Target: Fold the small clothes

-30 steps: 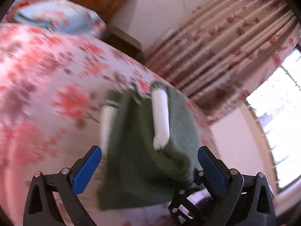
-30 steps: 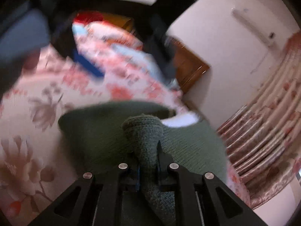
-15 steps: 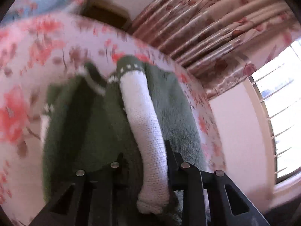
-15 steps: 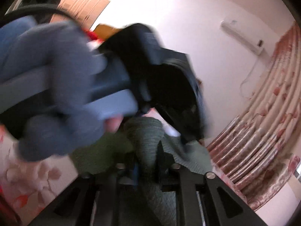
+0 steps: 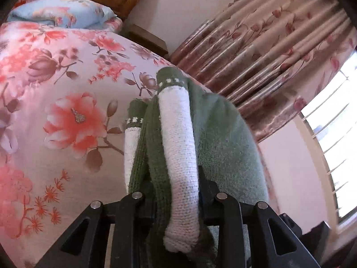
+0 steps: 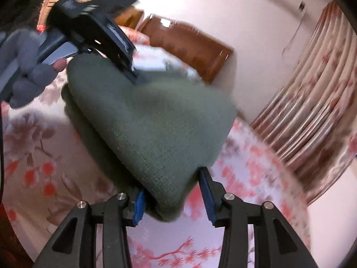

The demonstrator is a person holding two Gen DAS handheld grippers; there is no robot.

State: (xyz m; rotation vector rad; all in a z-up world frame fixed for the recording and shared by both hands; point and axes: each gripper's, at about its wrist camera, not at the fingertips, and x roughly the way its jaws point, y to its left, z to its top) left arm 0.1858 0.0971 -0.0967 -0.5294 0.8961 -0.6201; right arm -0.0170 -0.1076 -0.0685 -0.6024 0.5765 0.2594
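A small dark-green knitted sweater with white sleeves (image 5: 225,147) is bunched above the pink floral bedspread (image 5: 67,116), lifted partly off it. The left gripper (image 5: 176,192) has its jaws pressed together on a gathered wad of green knit and one white sleeve, which runs straight out along the fingers; a second white sleeve hangs just beside it on the left. In the right wrist view, the right gripper (image 6: 173,198) has its blue-padded jaws apart, with a folded green corner of the sweater sitting between them, seemingly not pinched. The left gripper's black body and the person's grey-gloved left hand (image 6: 26,67) show at the sweater's far edge.

The step in hand looks like a fold in progress: one side held, the other freed or about to be taken. Next, the right jaws likely need either to close on that corner or to back clear, so the left gripper can lay the sleeves flat on the bed. The thick bunch may spring open once let go.
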